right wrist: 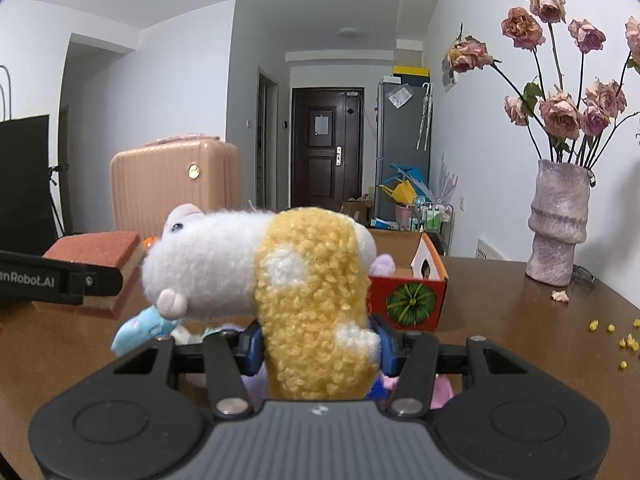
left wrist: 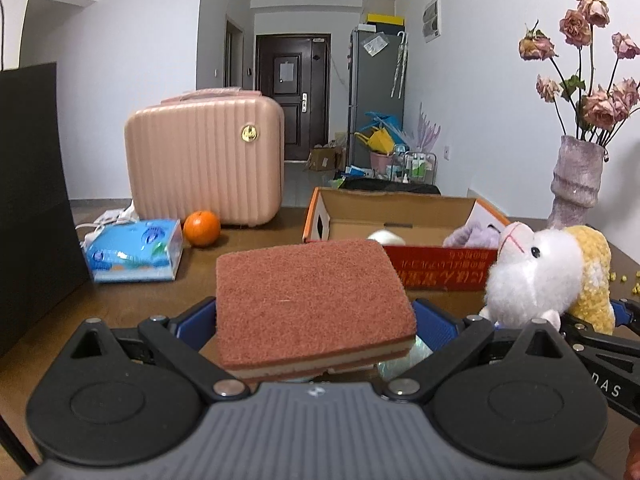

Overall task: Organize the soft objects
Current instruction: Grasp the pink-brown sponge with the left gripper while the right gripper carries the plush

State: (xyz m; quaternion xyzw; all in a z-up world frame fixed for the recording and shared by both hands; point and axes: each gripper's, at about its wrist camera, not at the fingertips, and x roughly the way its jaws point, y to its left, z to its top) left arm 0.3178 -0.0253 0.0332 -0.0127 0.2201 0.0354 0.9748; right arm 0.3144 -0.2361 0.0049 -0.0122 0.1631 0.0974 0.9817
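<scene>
My left gripper is shut on a brown-topped sponge and holds it flat above the table. The sponge also shows at the left of the right wrist view. My right gripper is shut on a white and yellow plush animal, held above the table; the plush shows at the right of the left wrist view. An open orange cardboard box stands just beyond, with a purple plush and a white soft thing inside. The box also shows in the right wrist view.
A pink suitcase, an orange and a blue tissue pack stand at the back left. A black bag is at far left. A vase of dried roses stands at right, yellow crumbs near it. Small soft toys lie under my right gripper.
</scene>
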